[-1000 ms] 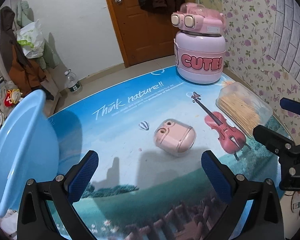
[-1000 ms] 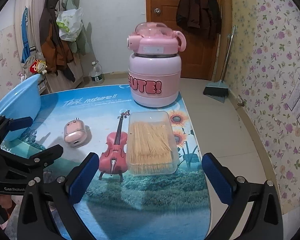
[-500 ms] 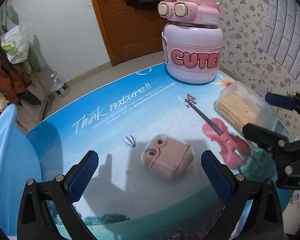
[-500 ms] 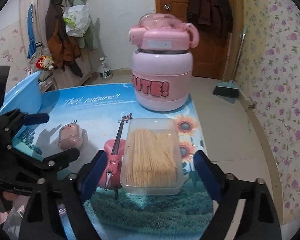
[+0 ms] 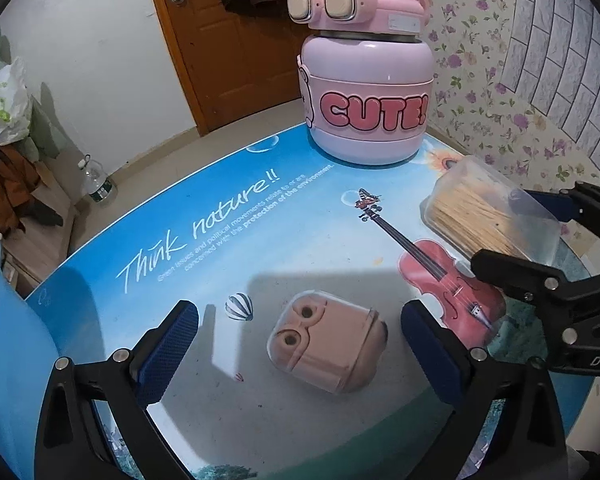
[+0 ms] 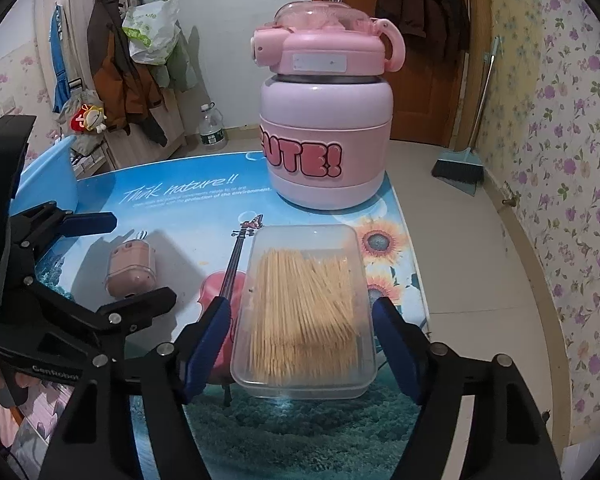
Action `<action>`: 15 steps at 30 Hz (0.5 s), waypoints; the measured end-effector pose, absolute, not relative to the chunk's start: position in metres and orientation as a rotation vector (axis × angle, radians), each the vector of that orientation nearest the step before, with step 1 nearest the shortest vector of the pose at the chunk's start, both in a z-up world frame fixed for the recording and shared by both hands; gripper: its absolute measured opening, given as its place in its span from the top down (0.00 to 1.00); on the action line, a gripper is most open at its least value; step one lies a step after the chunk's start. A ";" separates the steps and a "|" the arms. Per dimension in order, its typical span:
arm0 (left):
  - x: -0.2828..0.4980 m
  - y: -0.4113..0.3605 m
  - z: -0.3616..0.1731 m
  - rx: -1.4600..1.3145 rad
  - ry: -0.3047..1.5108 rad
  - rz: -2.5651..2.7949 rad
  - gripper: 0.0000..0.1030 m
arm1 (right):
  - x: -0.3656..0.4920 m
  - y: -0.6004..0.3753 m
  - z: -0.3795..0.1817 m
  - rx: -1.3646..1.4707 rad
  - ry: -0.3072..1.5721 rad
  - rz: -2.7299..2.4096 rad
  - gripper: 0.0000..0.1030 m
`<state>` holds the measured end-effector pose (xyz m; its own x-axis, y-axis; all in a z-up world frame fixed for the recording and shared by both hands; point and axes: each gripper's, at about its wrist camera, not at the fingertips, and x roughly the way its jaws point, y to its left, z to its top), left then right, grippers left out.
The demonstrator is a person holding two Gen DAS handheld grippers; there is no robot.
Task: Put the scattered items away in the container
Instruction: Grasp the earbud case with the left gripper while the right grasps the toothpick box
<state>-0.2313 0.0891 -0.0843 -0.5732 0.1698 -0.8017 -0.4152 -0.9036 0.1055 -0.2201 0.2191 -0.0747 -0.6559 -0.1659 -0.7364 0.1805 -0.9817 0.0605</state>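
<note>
The right gripper (image 6: 300, 336) straddles the clear toothpick box (image 6: 305, 312) on the printed tabletop (image 5: 228, 240); its jaws have just been closing, yet a gap shows at each blue pad — no grip. The left gripper (image 5: 300, 344) stands wide open around the pink earbud case (image 5: 326, 346), clear of both pads. The blue basin (image 5: 8, 360) sits at 9 o'clock of the case; the pink "CUTE!" jug (image 5: 366, 92) at 12 o'clock.
</note>
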 end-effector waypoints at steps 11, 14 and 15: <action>-0.226 0.092 -0.082 -1.195 0.342 2.414 0.42 | -0.221 0.221 -0.078 1.208 0.010 -2.681 0.40; -0.222 0.093 -0.081 -1.190 0.349 2.413 0.49 | -0.220 0.221 -0.078 1.209 0.007 -2.680 0.40; -0.221 0.092 -0.081 -1.190 0.348 2.412 0.52 | -0.220 0.221 -0.078 1.209 0.008 -2.679 0.40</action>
<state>-0.2210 0.0921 -0.0806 -0.5415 0.2631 -0.7984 -0.4782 -0.8775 0.0352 -0.2202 0.2214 -0.0782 -0.6445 -0.1813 -0.7428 0.1855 -0.9795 0.0781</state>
